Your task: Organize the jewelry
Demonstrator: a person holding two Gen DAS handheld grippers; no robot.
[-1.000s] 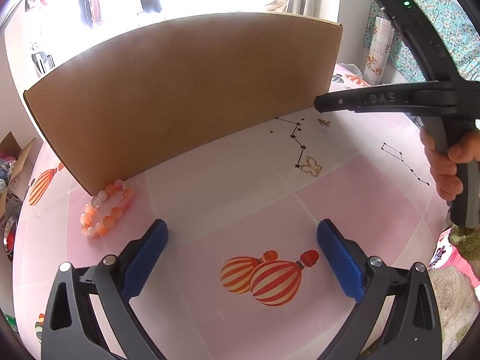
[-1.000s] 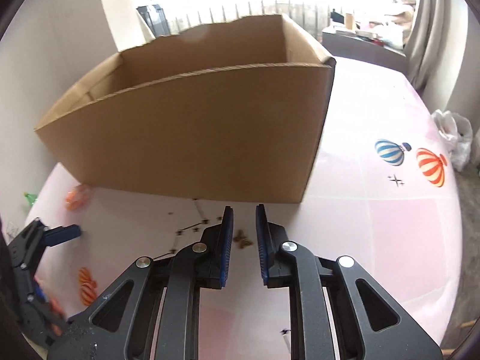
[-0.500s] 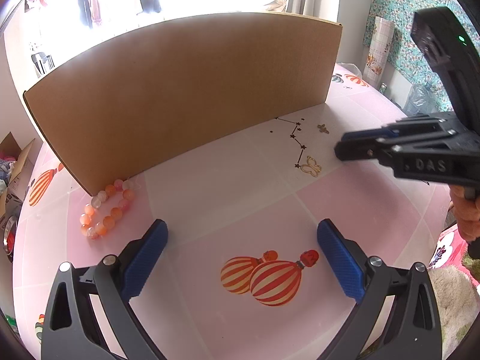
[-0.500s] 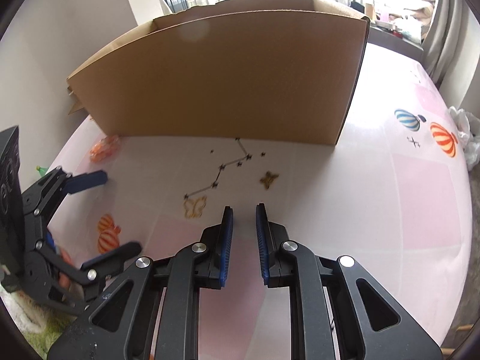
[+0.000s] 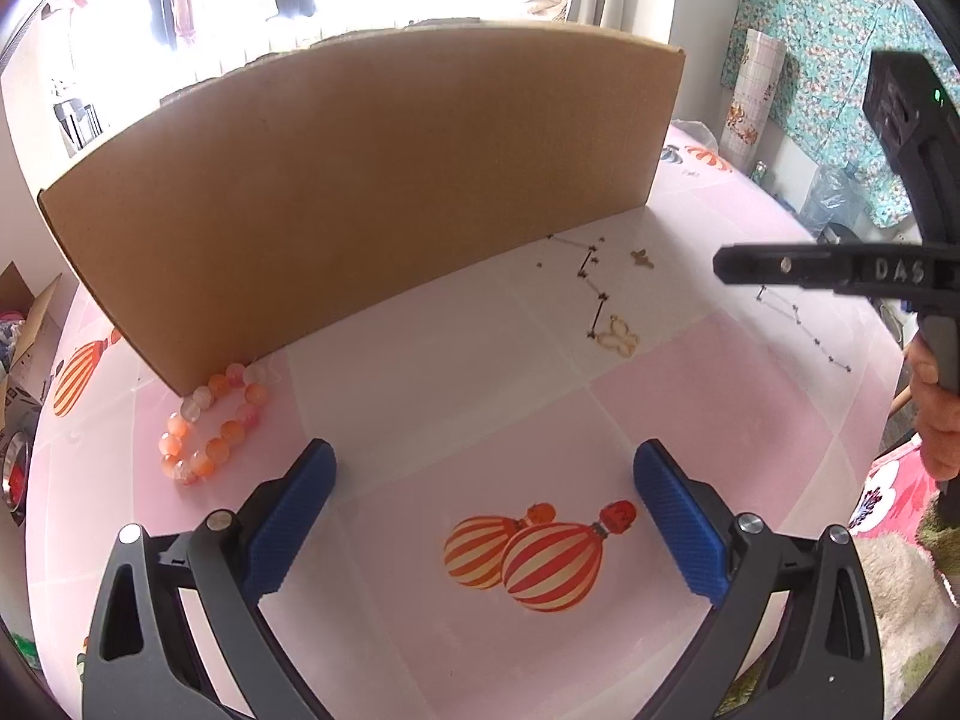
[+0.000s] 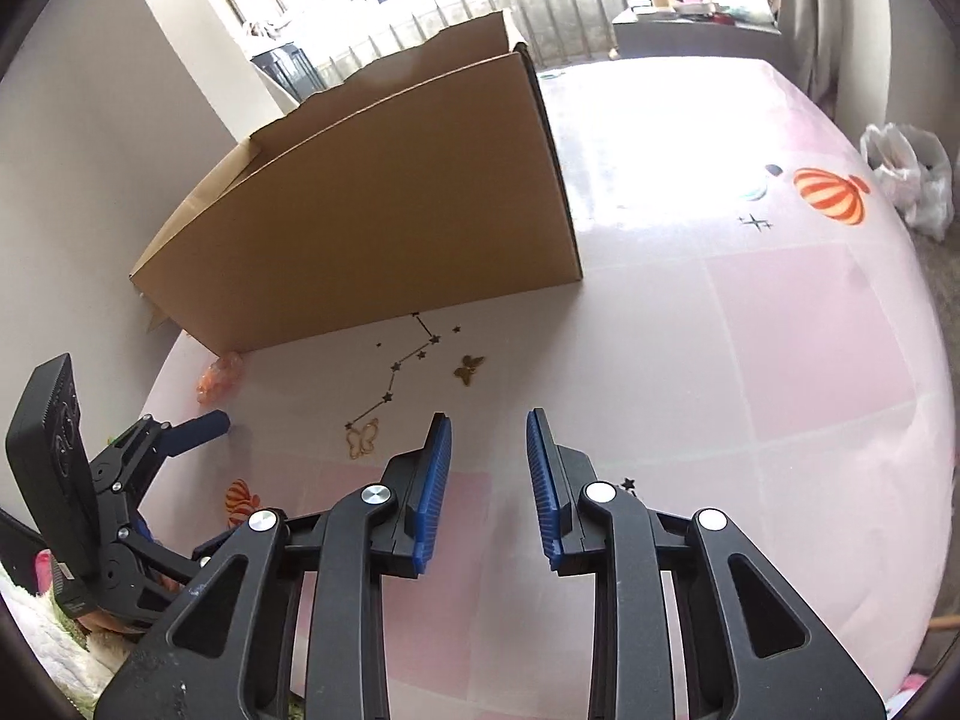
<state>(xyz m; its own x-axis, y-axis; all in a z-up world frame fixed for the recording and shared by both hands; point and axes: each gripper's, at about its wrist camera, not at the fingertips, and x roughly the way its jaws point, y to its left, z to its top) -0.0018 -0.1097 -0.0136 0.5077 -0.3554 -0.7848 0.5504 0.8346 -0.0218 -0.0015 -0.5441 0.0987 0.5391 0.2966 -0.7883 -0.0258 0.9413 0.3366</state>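
Cardboard box (image 6: 384, 210) open-topped, contents hidden. Bead bracelet (image 5: 210, 420) on table (image 6: 780, 330) touching box corner; gold butterfly (image 6: 469, 368) in front. Left gripper (image 5: 483, 516) wide apart, empty. Right gripper (image 6: 487, 450) opening, nothing between.

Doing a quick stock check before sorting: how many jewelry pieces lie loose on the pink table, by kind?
Orange bead bracelet: 1
Solid gold butterfly charm: 1
Outline gold butterfly charm: 1
Total: 3, all outside the cardboard box; its inside is hidden.
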